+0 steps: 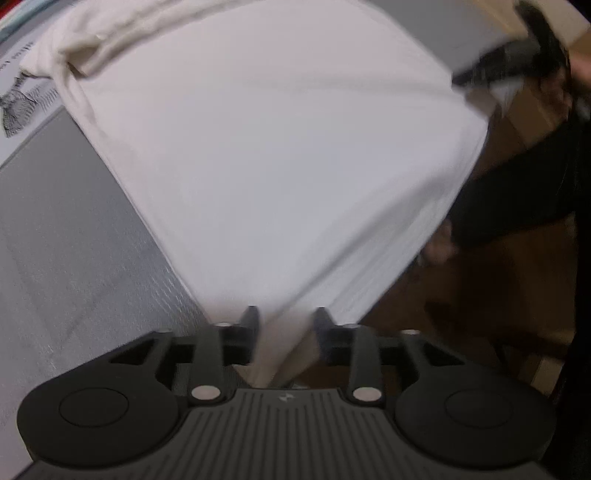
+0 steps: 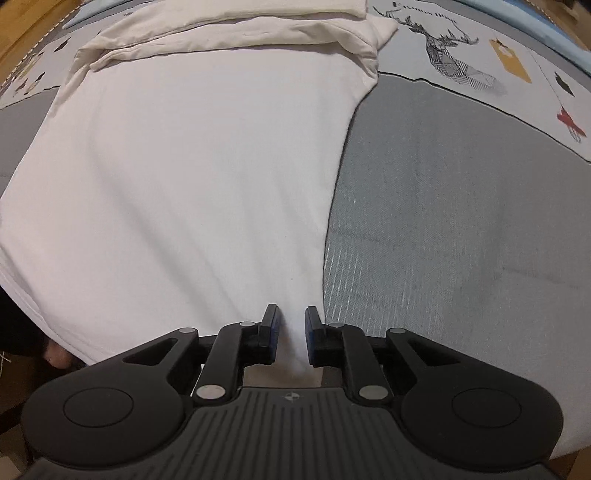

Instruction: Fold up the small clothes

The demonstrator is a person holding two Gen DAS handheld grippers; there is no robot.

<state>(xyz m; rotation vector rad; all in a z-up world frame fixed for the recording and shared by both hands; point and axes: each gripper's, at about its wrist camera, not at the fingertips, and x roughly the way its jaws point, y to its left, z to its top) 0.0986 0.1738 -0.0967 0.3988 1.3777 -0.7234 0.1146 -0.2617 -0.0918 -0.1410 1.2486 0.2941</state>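
A white T-shirt [image 2: 192, 177] lies spread on the grey bed cover, its sleeves folded in across the far end. My right gripper [image 2: 291, 325] is shut on the shirt's near right hem corner. My left gripper [image 1: 284, 325] is shut on the other hem corner, and the shirt [image 1: 266, 147] stretches away from it, lifted off the cover. In the left wrist view the right gripper [image 1: 517, 62] shows blurred at the upper right, holding its corner.
The grey cover [image 2: 461, 221] has a pale printed border with a deer drawing [image 2: 450, 51] and small shapes at the far side. The bed edge and wooden floor [image 1: 461, 314] lie to the right in the left wrist view. A folded cream cloth [image 2: 236, 11] lies beyond the shirt.
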